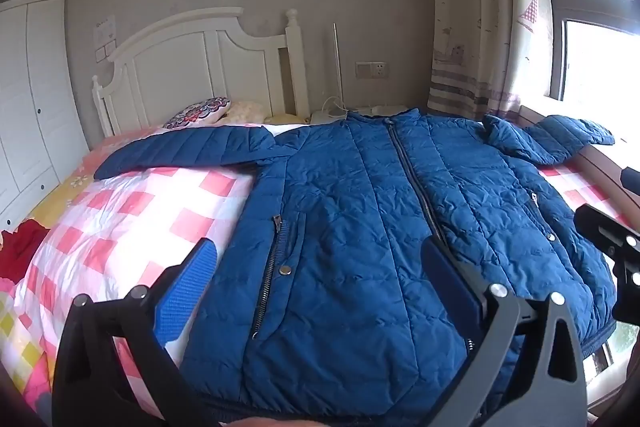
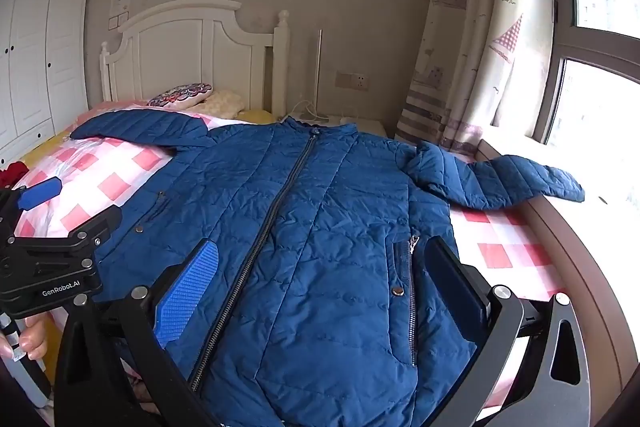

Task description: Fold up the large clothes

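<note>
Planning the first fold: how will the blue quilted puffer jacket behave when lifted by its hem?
The blue quilted puffer jacket will probably drape limply; it lies creased and flat. Its sheen suggests slippery fabric. Puffy quilting hints it is light for its size.

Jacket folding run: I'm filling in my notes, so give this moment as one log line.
stage: not started | jacket: flat on bed, zipped, sleeves spread | left gripper: open, above hem | right gripper: open, above hem
</note>
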`<state>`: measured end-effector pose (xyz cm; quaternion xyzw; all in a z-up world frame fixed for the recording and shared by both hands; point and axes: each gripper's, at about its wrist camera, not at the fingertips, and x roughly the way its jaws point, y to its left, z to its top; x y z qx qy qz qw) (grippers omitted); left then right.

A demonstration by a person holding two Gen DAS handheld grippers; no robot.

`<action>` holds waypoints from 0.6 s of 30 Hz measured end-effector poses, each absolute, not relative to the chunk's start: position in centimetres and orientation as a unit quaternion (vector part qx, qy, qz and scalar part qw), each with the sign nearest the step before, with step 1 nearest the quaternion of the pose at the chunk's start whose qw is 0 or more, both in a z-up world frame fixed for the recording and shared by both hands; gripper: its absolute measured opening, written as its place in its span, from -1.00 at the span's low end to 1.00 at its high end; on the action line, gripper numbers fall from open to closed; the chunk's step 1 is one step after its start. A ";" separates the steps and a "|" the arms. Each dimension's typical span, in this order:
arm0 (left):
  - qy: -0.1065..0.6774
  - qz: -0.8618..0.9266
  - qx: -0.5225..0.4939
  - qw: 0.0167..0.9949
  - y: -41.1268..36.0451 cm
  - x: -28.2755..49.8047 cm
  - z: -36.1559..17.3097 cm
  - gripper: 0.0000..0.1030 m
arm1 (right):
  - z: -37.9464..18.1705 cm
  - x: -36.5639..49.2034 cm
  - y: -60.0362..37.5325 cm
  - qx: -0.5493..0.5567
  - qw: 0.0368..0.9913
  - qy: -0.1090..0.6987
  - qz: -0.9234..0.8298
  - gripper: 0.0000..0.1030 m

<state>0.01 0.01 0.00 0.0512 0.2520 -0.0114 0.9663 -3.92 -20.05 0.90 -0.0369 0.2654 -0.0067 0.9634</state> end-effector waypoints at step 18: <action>0.253 -0.011 0.054 0.966 -0.3 -0.2 -0.8 0.96 | -0.1 -3.7 -20.2 -0.028 0.961 0.277 -0.003 0.91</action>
